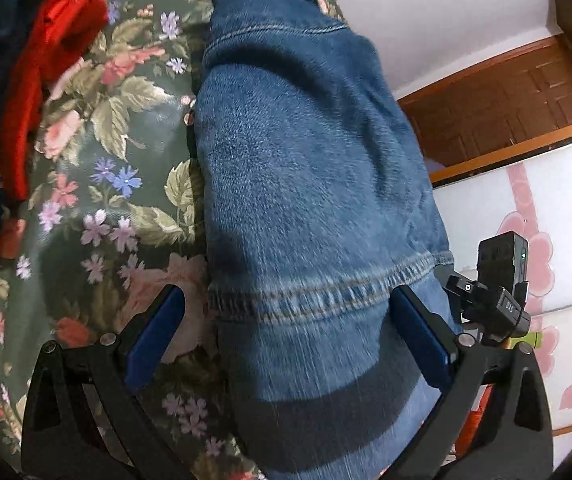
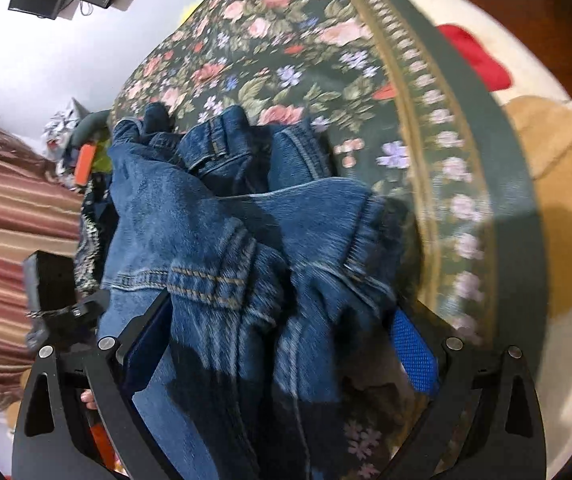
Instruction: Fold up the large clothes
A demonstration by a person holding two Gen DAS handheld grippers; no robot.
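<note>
Spread underneath everything, a dark green floral bedspread (image 1: 97, 128), soft and printed with pink roses and lilac flowers; only in the right wrist view, its patterned border band (image 2: 438, 128) curving past a cream edge. Lying on it, blue denim jeans (image 1: 306, 152): smooth and laid long in the left wrist view, with a stitched hem (image 1: 326, 292) crossing near the fingers; bunched in thick folds in the right wrist view (image 2: 221, 240). Heaped only at the left view's edge, red and navy clothes (image 1: 49, 52). Left gripper (image 1: 286, 320) spread wide, straddling the denim. Right gripper (image 2: 281, 344) likewise spread, folds lying between blue textured pads (image 2: 410, 348).
</note>
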